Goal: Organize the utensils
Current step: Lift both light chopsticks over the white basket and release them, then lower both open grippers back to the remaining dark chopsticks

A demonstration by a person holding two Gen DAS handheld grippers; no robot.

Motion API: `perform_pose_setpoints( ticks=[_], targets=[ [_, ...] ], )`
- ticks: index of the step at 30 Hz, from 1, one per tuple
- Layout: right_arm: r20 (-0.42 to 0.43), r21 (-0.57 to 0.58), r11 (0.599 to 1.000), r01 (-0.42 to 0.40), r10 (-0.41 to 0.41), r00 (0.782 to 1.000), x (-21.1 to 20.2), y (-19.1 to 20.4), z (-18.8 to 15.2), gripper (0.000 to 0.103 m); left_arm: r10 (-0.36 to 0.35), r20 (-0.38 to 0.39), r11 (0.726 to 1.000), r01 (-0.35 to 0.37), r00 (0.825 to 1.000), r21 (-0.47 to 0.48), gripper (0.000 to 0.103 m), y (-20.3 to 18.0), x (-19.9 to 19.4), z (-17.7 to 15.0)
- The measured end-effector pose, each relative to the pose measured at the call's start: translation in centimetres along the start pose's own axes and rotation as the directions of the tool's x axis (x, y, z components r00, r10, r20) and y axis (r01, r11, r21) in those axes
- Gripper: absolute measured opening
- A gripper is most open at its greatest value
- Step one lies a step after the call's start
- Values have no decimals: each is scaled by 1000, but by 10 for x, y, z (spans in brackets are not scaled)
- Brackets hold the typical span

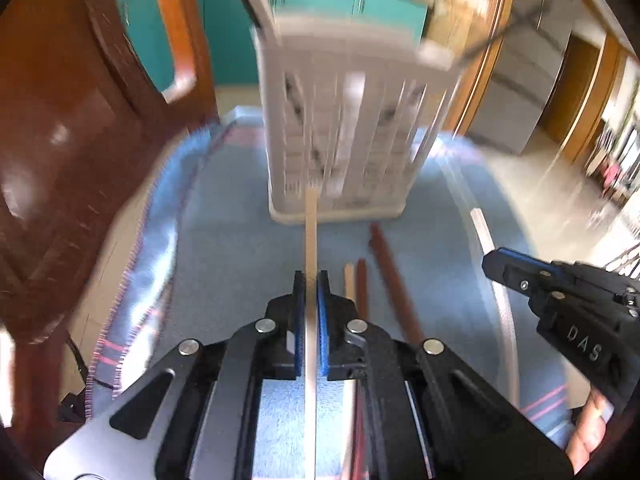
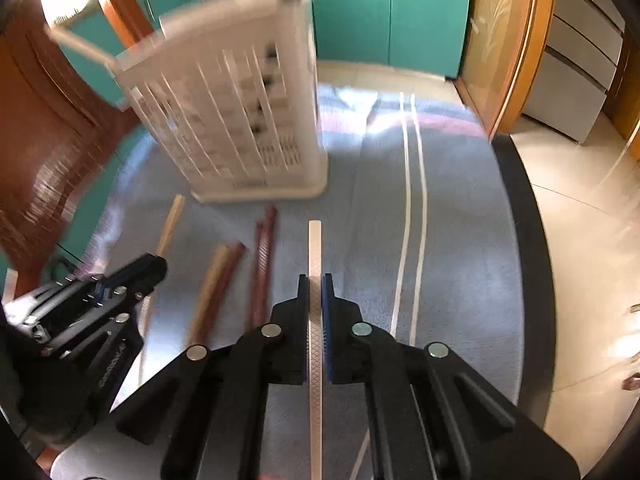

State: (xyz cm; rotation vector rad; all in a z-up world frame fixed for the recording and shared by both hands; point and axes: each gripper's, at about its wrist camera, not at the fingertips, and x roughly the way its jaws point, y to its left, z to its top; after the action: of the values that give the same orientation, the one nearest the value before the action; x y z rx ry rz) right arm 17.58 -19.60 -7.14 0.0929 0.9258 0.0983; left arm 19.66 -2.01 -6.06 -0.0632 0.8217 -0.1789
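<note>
My left gripper [image 1: 311,280] is shut on a pale wooden chopstick [image 1: 311,232] that points at the white slatted utensil basket [image 1: 344,128]. My right gripper [image 2: 316,280] is shut on a white patterned chopstick [image 2: 315,248] that points past the basket's [image 2: 240,120] right side. Loose on the blue cloth lie a tan chopstick [image 2: 208,292] and brown chopsticks [image 2: 262,264]; they also show in the left wrist view [image 1: 396,276]. The right gripper shows at the right of the left wrist view [image 1: 560,292], and the left gripper at the lower left of the right wrist view [image 2: 100,304]. The basket holds some utensils, blurred.
A blue cloth [image 2: 440,220] covers the round dark-edged table [image 2: 532,240]. Two white chopsticks [image 2: 412,184] lie on the cloth at the right. A brown wooden chair [image 1: 80,140] stands at the left. Teal cabinets [image 2: 392,12] are behind.
</note>
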Motion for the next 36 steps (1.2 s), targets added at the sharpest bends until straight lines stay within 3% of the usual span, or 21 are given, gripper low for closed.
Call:
perform_pose_setpoints(
  ticks=[4, 8, 10, 11, 12, 16, 18, 20, 23, 25, 28, 30, 33, 36],
  targets=[
    [92, 4, 995, -104, 103, 990, -49, -3, 5, 7, -68, 153, 995, 78, 986, -62, 7, 13, -64, 14],
    [191, 24, 984, -175, 167, 967, -96, -7, 15, 7, -93, 330, 979, 146, 940, -141, 6, 35, -126, 31],
    [236, 32, 980, -194, 181, 955, -113, -9, 23, 7, -82, 431, 971, 170, 899, -169, 6, 41, -157, 39],
    [271, 39, 977, -212, 194, 943, -125, -10, 30, 7, -68, 492, 966, 180, 868, -185, 6, 44, -173, 44],
    [308, 43, 973, -225, 201, 930, -136, -10, 37, 7, -52, 562, 961, 195, 826, -198, 6, 47, -190, 50],
    [436, 65, 969, -238, 187, 880, -171, -9, 68, 7, -10, 709, 947, 235, 705, -220, 6, 49, -220, 73],
    [521, 78, 963, -260, 183, 833, -188, -10, 88, 7, 17, 739, 943, 234, 673, -235, 6, 48, -217, 84],
    [588, 100, 956, -278, 169, 791, -200, -11, 102, 7, 23, 741, 938, 241, 671, -247, 6, 49, -204, 93],
    [703, 135, 950, -282, 109, 703, -206, -11, 117, 7, 66, 717, 942, 193, 694, -274, 7, 48, -173, 102],
    [729, 159, 956, -247, 56, 682, -197, -8, 122, 7, 89, 684, 947, 150, 724, -283, 7, 50, -151, 105],
    [718, 165, 963, -212, 30, 695, -167, -4, 127, 7, 91, 637, 954, 117, 766, -277, 7, 47, -125, 109],
    [680, 158, 969, -190, 33, 733, -141, 2, 129, 7, 91, 609, 960, 94, 788, -265, 7, 44, -112, 109],
    [622, 115, 982, -149, 46, 782, -115, 12, 132, 7, 83, 578, 966, 77, 812, -247, 7, 42, -104, 109],
    [592, 82, 991, -102, 34, 805, -106, 23, 128, 8, 76, 564, 968, 75, 823, -240, 9, 42, -98, 109]
  ],
)
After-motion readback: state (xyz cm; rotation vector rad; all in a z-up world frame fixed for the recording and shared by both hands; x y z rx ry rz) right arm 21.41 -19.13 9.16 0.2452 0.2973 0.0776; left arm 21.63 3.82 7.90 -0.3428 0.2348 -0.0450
